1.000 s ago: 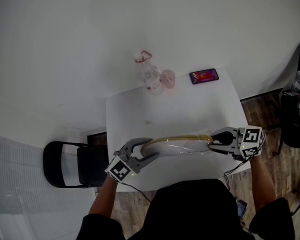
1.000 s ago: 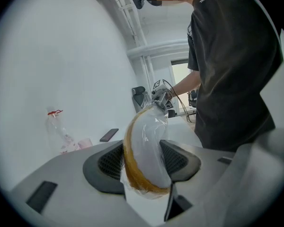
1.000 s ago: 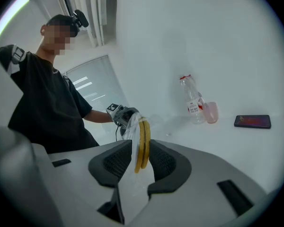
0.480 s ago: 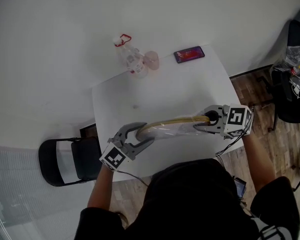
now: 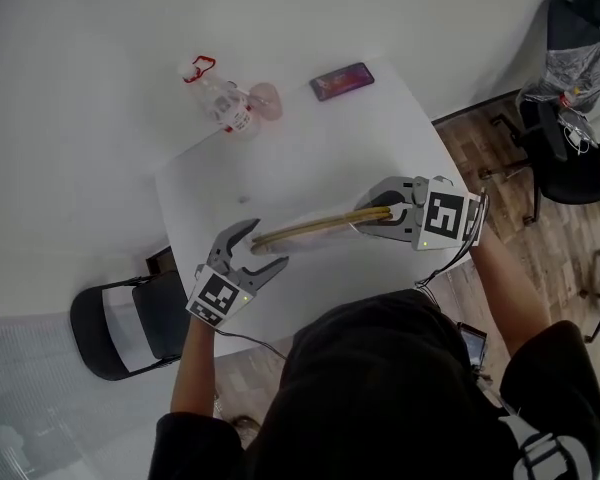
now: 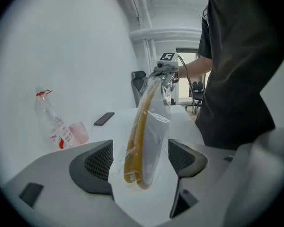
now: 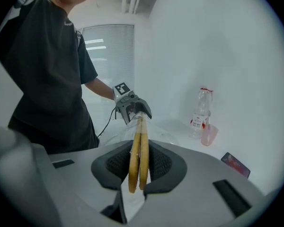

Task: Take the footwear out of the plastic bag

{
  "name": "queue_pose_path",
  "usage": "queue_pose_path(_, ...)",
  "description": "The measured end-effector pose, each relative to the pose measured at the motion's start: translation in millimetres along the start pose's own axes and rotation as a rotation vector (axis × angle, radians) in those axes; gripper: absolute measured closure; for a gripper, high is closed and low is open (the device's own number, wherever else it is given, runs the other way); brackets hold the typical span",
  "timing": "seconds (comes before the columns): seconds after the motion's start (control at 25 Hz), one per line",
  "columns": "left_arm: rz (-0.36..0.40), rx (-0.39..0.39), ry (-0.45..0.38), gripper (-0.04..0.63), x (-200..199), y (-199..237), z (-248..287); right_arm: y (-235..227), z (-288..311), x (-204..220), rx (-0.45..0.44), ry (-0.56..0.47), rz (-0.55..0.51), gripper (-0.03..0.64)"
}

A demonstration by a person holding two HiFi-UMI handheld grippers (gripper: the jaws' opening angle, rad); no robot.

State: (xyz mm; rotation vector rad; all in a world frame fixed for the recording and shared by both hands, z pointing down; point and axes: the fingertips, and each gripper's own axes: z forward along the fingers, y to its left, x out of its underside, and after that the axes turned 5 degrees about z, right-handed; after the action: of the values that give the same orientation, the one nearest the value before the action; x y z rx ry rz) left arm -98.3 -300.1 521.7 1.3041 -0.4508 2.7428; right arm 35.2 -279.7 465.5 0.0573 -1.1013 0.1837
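While right gripper (image 5: 365, 213) fingers (image 7: 163, 162), just closing, pinch the slippers' (image 5: 315, 226) tan soles, left gripper (image 5: 265, 245) fingers (image 6: 92, 162) at 8 o'clock stand wide, just opened, plastic bag (image 6: 156, 136) loose between.

Bottle (image 5: 223, 106), cup (image 5: 265, 100), phone (image 5: 342, 81) along table's (image 5: 310, 158) far edge, L to R. Slippers (image 5: 315, 226), in bag (image 6: 156, 141), across near half. Chair (image 5: 115, 328) L of table.

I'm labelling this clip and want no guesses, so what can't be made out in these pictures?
Plastic bag: where it opens; its clear folds merge in every view.
Footwear: its style; seen edge-on everywhere, only yellow edges show.
Bottle: label print, too small in the head view.
Table: part of its near edge, hidden by the person in the head view.
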Motion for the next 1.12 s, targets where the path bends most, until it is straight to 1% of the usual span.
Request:
queue_pose_path(0.08, -0.002, 0.003, 0.022, 0.238, 4, -3, 2, 3, 1, 1, -0.001, 0.012, -0.021, 0.545)
queue_pose_path(0.2, 0.025, 0.025, 0.074, 0.23, 8, -6, 6, 5, 3, 0, 0.002, 0.03, -0.051, 0.545)
queue_pose_path(0.36, 0.049, 0.068, 0.136, 0.23, 15, -9, 16, 4, 12, -4, -0.001, 0.066, -0.118, 0.546)
queue_pose_path(0.6, 0.109, 0.141, 0.177, 0.23, 13, -31, 31, 9, 21, -24, -0.005, 0.04, -0.197, 0.546)
queue_pose_path(0.68, 0.113, 0.144, 0.189, 0.23, 15, -34, 33, 10, 22, -26, -0.003, 0.051, -0.217, 0.546)
queue_pose_path(0.76, 0.125, 0.119, 0.195, 0.232, 17, -32, 33, 11, 23, -26, -0.012, 0.054, -0.221, 0.546)
queue_pose_path(0.8, 0.132, 0.101, 0.196, 0.251, 16, -30, 32, 11, 24, -27, -0.015, 0.053, -0.224, 0.546)
queue_pose_path(0.84, 0.138, 0.085, 0.194, 0.345, 16, -28, 31, 12, 24, -28, -0.017, 0.052, -0.228, 0.546)
queue_pose_path(0.88, 0.138, 0.077, 0.193, 0.419, 15, -27, 30, 13, 25, -29, -0.017, 0.051, -0.231, 0.546)
queue_pose_path(0.92, 0.133, 0.077, 0.194, 0.432, 15, -27, 30, 14, 25, -29, -0.017, 0.052, -0.234, 0.546)
queue_pose_path(1.12, 0.135, 0.076, 0.212, 0.445, 15, -30, 28, 17, 26, -30, -0.034, 0.064, -0.25, 0.546)
